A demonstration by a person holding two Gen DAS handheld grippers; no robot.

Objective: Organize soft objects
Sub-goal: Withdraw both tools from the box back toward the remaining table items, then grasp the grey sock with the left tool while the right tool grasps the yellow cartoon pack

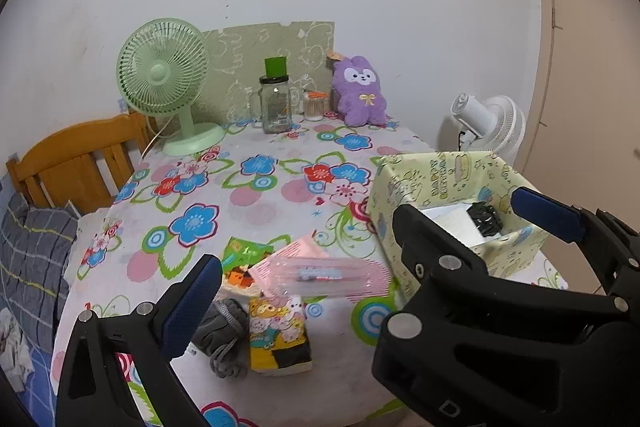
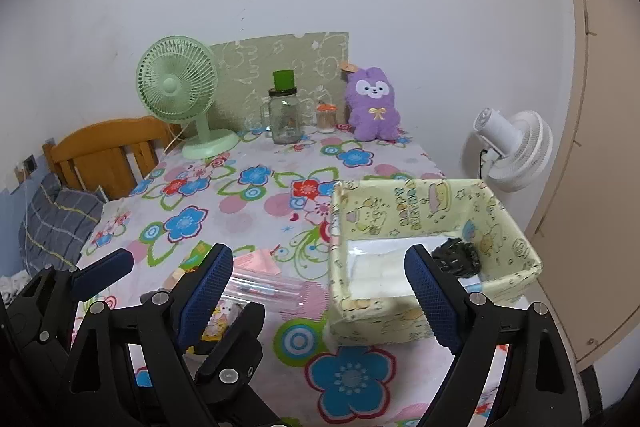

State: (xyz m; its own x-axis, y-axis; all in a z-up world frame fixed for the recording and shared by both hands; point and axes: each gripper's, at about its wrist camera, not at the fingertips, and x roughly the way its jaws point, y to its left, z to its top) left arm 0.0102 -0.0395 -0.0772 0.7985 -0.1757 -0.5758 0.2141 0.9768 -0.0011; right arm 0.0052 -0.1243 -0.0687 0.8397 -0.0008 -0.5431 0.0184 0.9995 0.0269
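Floral table (image 1: 280, 195) clutter overlaps, so either open, empty hand-held gripper (image 1: 304, 243) (image 2: 320, 279) could snag the sock (image 1: 224, 331) and drag neighbouring packets (image 1: 280, 339) off.

Grey cloth (image 1: 224, 335) lies crumpled beside packets; black ball (image 2: 456, 257) inside box (image 2: 400, 327).

Both wrist views high over floral table (image 1: 280, 195), facing wall (left camera sits leftward), sharing box (image 2: 420, 211).

My jaws are matt black plastic with textured blue pads (image 2: 208, 291). Between them I see a glossy clear plastic pouch (image 1: 320, 273); beyond lie printed cloth on the tabletop (image 1: 256, 203), a plush purple toy (image 1: 360, 93), a glass jar (image 1: 275, 105) and a varnished wooden headboard (image 1: 76, 159).
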